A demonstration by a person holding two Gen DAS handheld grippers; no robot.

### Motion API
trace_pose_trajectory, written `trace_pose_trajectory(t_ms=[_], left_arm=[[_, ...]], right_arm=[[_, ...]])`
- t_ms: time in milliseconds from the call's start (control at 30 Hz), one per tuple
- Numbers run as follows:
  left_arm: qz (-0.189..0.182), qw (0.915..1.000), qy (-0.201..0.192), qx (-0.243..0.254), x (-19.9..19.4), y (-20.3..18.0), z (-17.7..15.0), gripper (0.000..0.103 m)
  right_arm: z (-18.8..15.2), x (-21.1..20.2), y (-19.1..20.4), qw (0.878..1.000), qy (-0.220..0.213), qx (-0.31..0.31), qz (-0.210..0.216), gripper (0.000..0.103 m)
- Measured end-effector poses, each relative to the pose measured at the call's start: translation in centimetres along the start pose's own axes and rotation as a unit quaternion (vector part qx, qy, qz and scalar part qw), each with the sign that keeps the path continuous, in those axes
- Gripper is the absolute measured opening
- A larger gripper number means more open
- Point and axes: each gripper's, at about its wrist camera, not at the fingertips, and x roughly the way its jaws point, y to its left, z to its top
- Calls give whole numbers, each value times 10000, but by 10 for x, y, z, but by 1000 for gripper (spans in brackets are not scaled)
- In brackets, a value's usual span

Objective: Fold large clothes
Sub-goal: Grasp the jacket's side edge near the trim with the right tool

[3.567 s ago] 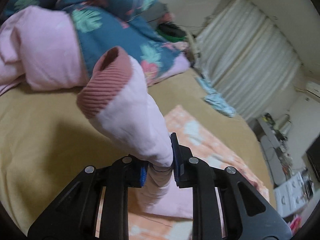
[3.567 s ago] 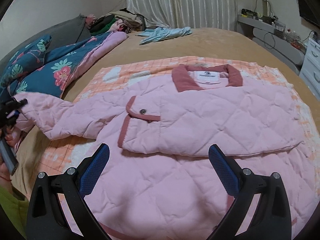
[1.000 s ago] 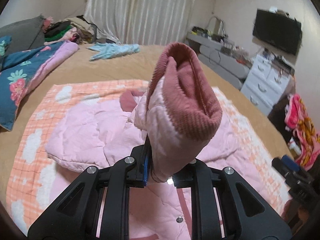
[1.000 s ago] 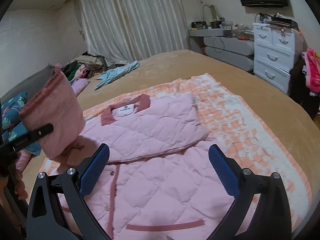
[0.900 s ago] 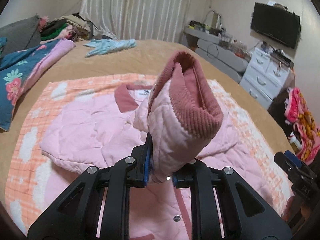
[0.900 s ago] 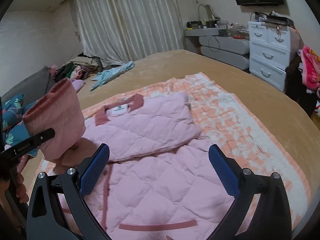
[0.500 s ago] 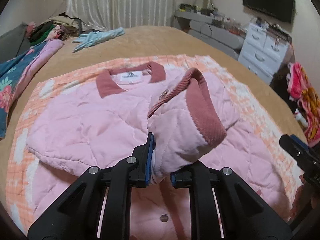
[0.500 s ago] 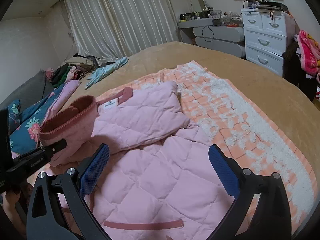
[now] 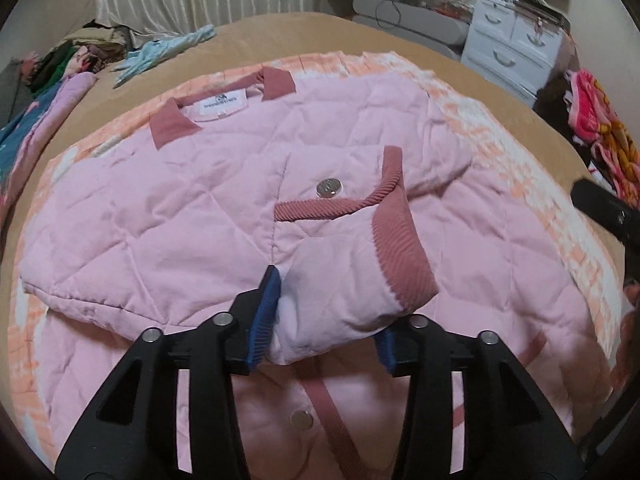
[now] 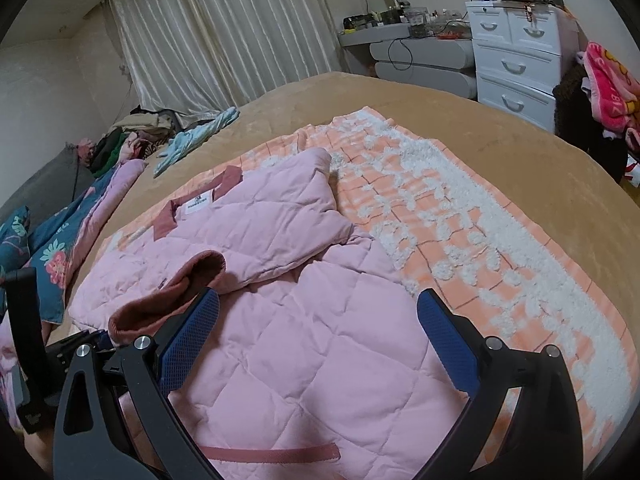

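Observation:
A pink quilted jacket (image 9: 192, 200) with dusty-rose collar and trim lies spread on an orange-and-white blanket (image 10: 460, 240) on the bed. Both sleeves are folded across its chest. My left gripper (image 9: 326, 320) has its jaws opened around the end of the left sleeve (image 9: 352, 272), whose rose cuff (image 9: 400, 248) rests on the jacket. My right gripper (image 10: 316, 344) is open and empty, hovering over the jacket's lower right part (image 10: 320, 340). The cuff (image 10: 168, 292) and the left gripper's body (image 10: 32, 344) show at the left of the right wrist view.
The tan bed cover (image 10: 400, 112) surrounds the blanket. A blue floral quilt (image 10: 48, 248) and a clothes pile (image 10: 128, 132) lie at the far left, with a light-blue garment (image 10: 196, 136) nearby. White drawers (image 10: 516, 60) and colourful towels (image 10: 608, 84) stand at the right.
My left gripper carried the sleeve from the bed's left side across the jacket, lowered it onto the chest, and its jaws have now opened. The right gripper stayed open.

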Motion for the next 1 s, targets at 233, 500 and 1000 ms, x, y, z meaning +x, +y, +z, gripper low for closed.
trace_pose_trajectory(t_ms=[233,500,1000], left_arm=[[-269,9996,81,82,-12,5,-18,90],[-151,9987,-76,-490,-37,55,-22,94],[180,9868,-347,-1569,-70,152,-38,94]], right_arm=[[-3,7,14,9998,147,-129,40,99],[-12,22,48,9971,559,-372,364,99],[-43,103,116,9785,1737,-281,1075,99]])
